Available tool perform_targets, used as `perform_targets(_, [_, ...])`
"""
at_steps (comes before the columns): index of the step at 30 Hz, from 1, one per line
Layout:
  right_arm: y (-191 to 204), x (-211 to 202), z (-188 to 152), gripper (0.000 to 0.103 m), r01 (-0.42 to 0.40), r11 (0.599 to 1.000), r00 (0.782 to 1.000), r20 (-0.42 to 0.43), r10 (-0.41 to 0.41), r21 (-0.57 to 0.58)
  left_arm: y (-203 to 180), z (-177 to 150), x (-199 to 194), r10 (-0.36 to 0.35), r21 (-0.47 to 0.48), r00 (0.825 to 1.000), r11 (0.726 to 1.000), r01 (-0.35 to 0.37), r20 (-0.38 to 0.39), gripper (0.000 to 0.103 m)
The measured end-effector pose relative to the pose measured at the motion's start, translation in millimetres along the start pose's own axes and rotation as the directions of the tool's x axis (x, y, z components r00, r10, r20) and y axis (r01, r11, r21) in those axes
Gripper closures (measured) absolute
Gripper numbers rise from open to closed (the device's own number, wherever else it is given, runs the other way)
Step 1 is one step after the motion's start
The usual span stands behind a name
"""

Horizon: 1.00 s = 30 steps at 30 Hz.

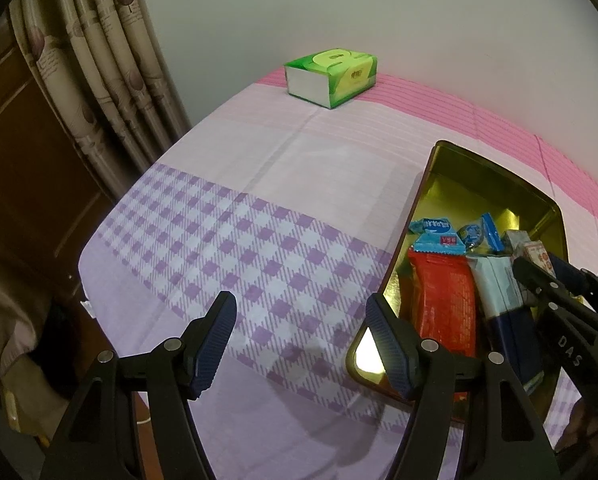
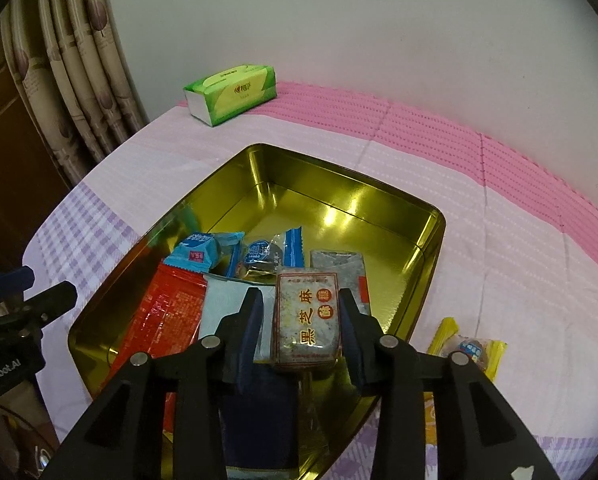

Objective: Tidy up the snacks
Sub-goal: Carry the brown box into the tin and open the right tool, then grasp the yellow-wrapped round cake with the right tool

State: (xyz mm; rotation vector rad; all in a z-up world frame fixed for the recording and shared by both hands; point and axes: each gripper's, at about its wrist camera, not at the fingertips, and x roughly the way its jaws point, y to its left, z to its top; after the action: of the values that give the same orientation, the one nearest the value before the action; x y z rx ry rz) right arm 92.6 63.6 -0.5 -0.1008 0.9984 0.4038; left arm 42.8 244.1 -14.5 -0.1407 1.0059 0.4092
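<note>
- Holding a grey sesame-cake packet (image 2: 307,322) between the fingers of the right gripper (image 2: 302,320), over the near part of the gold tin (image 2: 433,248); left pad stands a little off the packet, so whether clamped or just letting go cannot be told.
- Hovering with the left gripper (image 1: 301,344) wide apart and with nothing in it, above the checked tablecloth (image 1: 227,240) just left of the tin.
- Already lying inside the tin: red packet (image 2: 159,312), pale blue packet (image 2: 223,308), blue-wrapped sweets (image 2: 207,254) and a second grey packet (image 2: 339,266), all crowded toward the near left; far half bare.
- Waiting outside, on the table near the tin's right corner: yellow-wrapped snack (image 2: 473,350), with another yellowish wrapper partly hidden below it.
- Sitting well apart at the far left: green tissue box (image 2: 235,90), likely no part of the job.
- Judging progress: most snacks in, at least one or two left to gather.
</note>
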Motion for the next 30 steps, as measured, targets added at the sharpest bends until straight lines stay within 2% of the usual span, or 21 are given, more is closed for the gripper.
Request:
perform_targets(7, [-2, -12, 4, 0.057, -0.021, 1.000, 0.999, 0.032, 0.021, 0.016, -1, 0, 0, 0.002, 0.014, 1.000, 1.000, -0.002, 0.005, 0.035])
perform_targets(20, [-12, -40, 5, 0.052, -0.023, 0.999, 0.996, 0.082, 0.021, 0.023, -2, 0, -2, 0.007, 0.033, 1.000, 0.999, -0.008, 0.013, 0.035])
perform_targets(24, [-34, -49, 5, 0.052, 0.020, 0.999, 0.996, 0.091, -0.023, 0.035, -2, 0, -2, 0.007, 0.035, 1.000, 0.999, -0.008, 0.013, 0.035])
perform_targets(30, [-90, -56, 5, 0.051, 0.099, 0.990, 0.991, 0.078, -0.107, 0.105, -2, 0, -2, 0.010, 0.037, 1.000, 0.999, -0.011, 0.014, 0.035])
